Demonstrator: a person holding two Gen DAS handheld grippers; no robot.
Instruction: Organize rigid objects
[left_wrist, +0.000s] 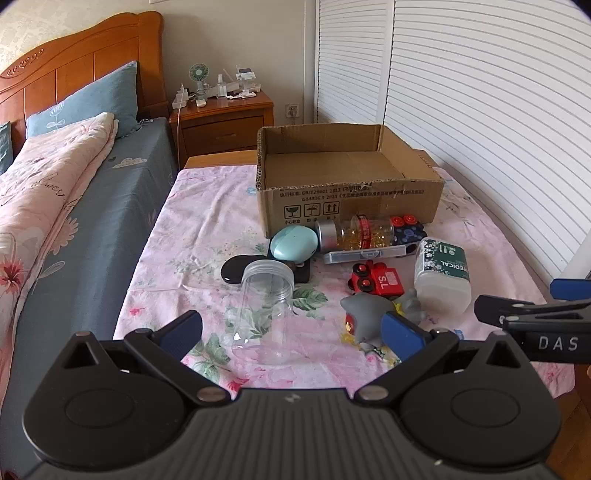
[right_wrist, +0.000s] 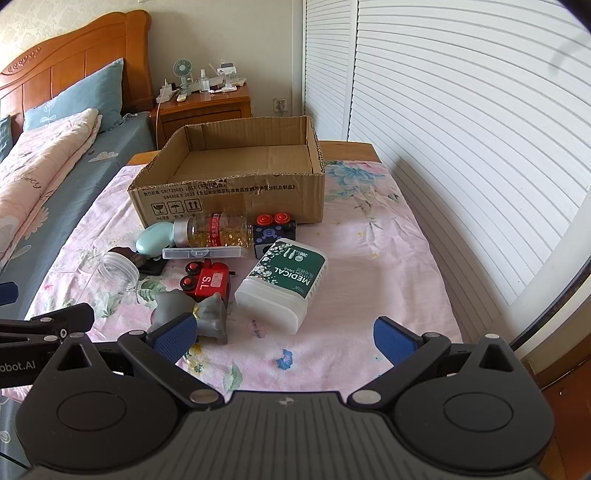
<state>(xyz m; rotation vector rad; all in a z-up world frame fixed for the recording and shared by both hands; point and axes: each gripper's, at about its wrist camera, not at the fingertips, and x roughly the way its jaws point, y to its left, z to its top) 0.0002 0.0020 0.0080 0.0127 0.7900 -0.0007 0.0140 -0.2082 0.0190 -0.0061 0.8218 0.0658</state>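
Left gripper (left_wrist: 291, 334) and right gripper (right_wrist: 284, 338) both spread wide, unloaded, low-centre over floral sheet (right_wrist: 354, 236); bed (left_wrist: 74, 192) far left.

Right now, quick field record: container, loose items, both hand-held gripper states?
container: cardboard box, open top, nothing seen inside
surface: floral cloth
loose items: clear jar on its side; red toy train; grey toy; cotton swab box; capsule bottle; clear flat case
left hand-held gripper: open, jar ahead
right hand-held gripper: open, holding nothing
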